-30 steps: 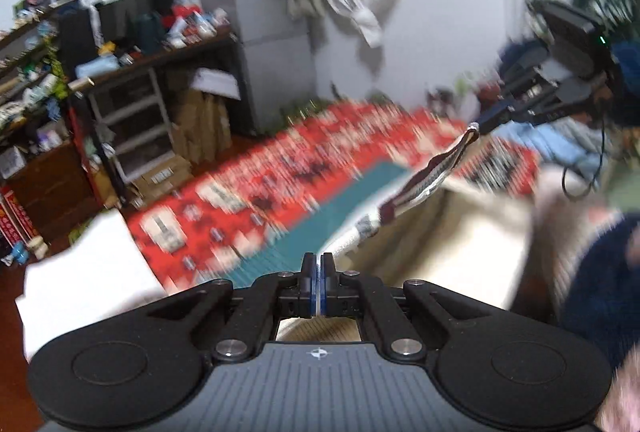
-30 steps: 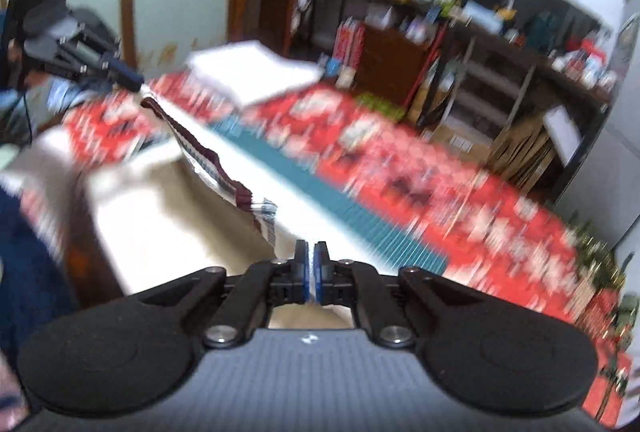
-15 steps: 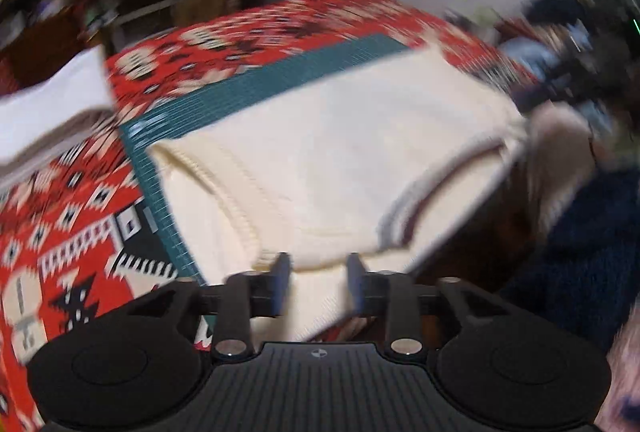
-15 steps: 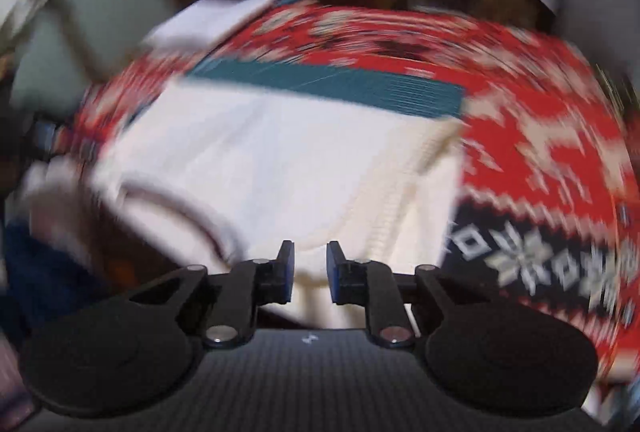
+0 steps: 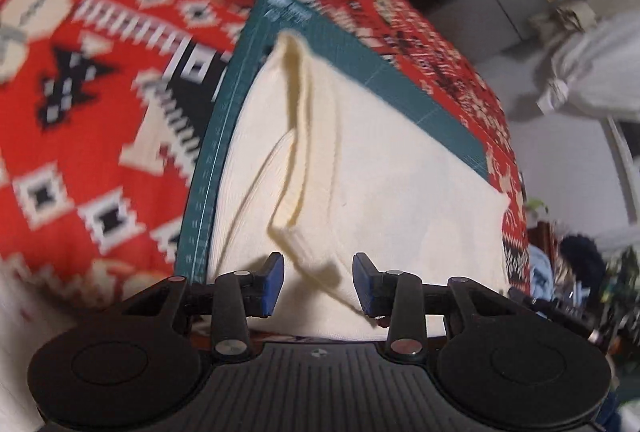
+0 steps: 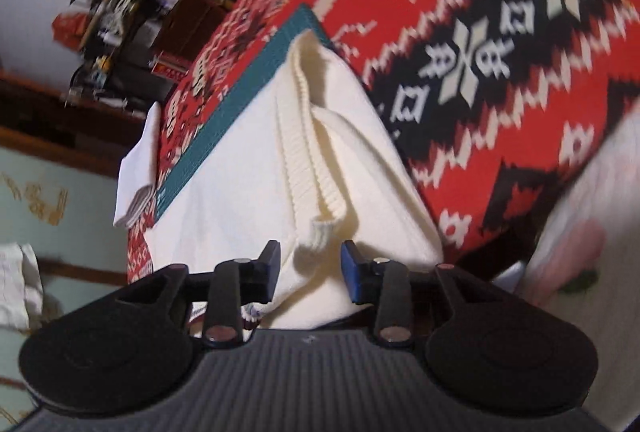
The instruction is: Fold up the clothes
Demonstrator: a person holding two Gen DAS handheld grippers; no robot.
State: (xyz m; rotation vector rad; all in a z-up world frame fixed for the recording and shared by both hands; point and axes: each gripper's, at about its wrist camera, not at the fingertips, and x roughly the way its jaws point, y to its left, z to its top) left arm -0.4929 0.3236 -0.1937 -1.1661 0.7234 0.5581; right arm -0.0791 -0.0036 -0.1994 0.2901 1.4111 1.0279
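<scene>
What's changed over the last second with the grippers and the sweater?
Both grippers let go: left gripper and right gripper went from shut on the raised hem to open. The cream knitted sweater dropped flat onto the green cutting mat. The red patterned blanket stayed put.

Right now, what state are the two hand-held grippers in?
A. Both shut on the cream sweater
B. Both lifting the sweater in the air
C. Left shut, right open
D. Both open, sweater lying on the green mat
D: the left hand-held gripper and right hand-held gripper both show a wide gap between their blue pads, and the cream sweater lies flat on the green mat.
</scene>
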